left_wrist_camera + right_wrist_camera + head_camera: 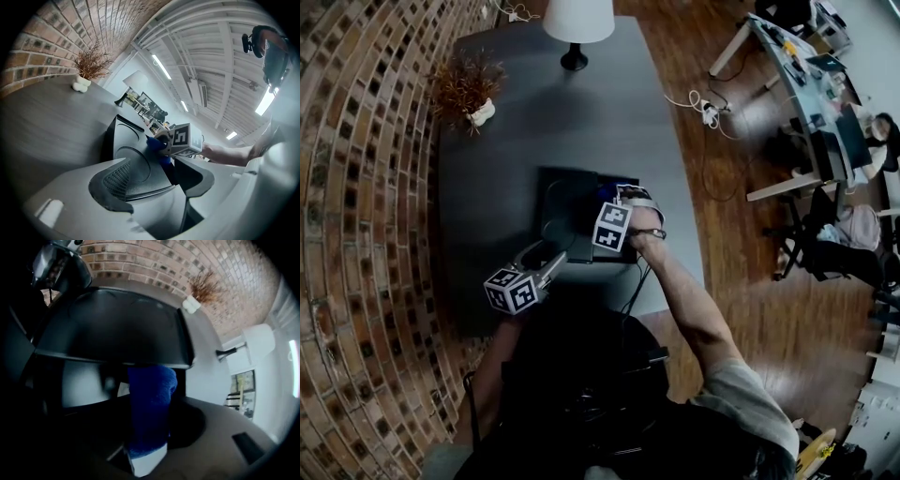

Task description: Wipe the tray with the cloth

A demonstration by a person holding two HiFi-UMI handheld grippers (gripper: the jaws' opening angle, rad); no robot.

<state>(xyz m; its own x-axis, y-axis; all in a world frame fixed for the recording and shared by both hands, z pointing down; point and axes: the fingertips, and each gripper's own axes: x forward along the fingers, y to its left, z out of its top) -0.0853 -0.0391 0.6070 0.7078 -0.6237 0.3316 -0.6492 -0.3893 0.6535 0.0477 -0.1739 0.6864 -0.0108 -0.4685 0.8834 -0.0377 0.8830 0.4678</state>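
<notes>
A black tray (565, 200) lies on the grey table (506, 141), near its front edge. My left gripper (551, 259) is shut on the tray's near rim, and in the left gripper view both jaws (161, 180) clamp that rim of the tray (124, 152). My right gripper (627, 198) is over the tray's right part, shut on a blue cloth (624, 186). In the right gripper view the folded cloth (151, 404) stands up between the jaws (146, 444) and its tip meets the tray's edge (117, 329). From the left gripper view the cloth (154, 143) rests on the tray beside the marker cube (183, 139).
A white lamp (577, 23) stands at the table's far end and a dried plant in a white pot (469, 89) at its far left. A brick wall (356, 187) runs along the left. Cables (708, 111) lie on the wooden floor, with desks and chairs beyond.
</notes>
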